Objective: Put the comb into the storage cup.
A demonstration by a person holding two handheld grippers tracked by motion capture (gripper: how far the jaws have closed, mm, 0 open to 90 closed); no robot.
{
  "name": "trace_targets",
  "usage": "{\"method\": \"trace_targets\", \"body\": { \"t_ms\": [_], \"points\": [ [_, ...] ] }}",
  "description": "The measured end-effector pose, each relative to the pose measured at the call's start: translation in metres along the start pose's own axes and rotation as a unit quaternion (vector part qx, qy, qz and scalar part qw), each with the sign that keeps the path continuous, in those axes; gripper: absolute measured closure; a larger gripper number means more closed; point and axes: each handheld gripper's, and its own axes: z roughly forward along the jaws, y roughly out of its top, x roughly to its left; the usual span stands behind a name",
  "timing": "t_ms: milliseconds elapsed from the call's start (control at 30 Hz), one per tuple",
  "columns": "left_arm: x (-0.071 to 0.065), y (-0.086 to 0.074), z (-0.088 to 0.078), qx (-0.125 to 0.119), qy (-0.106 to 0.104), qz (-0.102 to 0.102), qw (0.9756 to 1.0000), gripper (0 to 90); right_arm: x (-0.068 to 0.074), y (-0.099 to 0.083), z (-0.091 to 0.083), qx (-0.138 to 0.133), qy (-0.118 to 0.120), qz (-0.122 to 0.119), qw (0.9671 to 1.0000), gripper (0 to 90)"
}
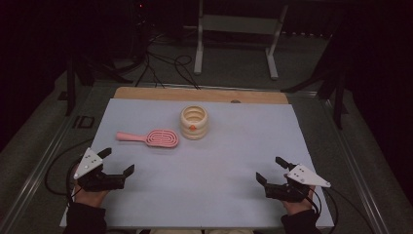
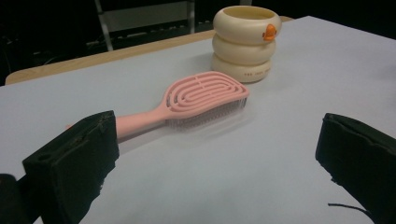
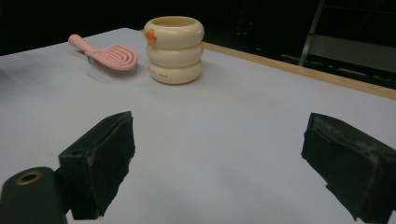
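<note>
Brush lies flat just left of the cup, handle pointing away from it. Left gripper, jaws spread and empty, sits nearer the brush; right gripper, likewise released, is well apart.

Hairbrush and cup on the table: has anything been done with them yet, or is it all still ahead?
Nothing looks done yet. The pink hairbrush lies flat beside the cream cup, untouched. Nothing is in hand: the left gripper and right gripper sit open near the table's front edge, well short of both. Reaching, gripping and moving the hairbrush, perhaps into the cup, all seem left.
</note>
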Motion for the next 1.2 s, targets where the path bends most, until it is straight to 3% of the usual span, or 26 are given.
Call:
{"method": "trace_targets", "body": {
  "t_ms": [667,1200],
  "points": [
    [0.007,0.02,0.016,0.015,0.006,0.024,0.9996,0.4,-0.001,0.0,0.0,0.0,0.0,0.001,1.0,9.3],
    [0.019,0.032,0.03,0.026,0.015,0.023,0.9993,0.5,-0.001,0.0,0.0,0.0,0.001,0.001,1.0,9.3]
  ]
}}
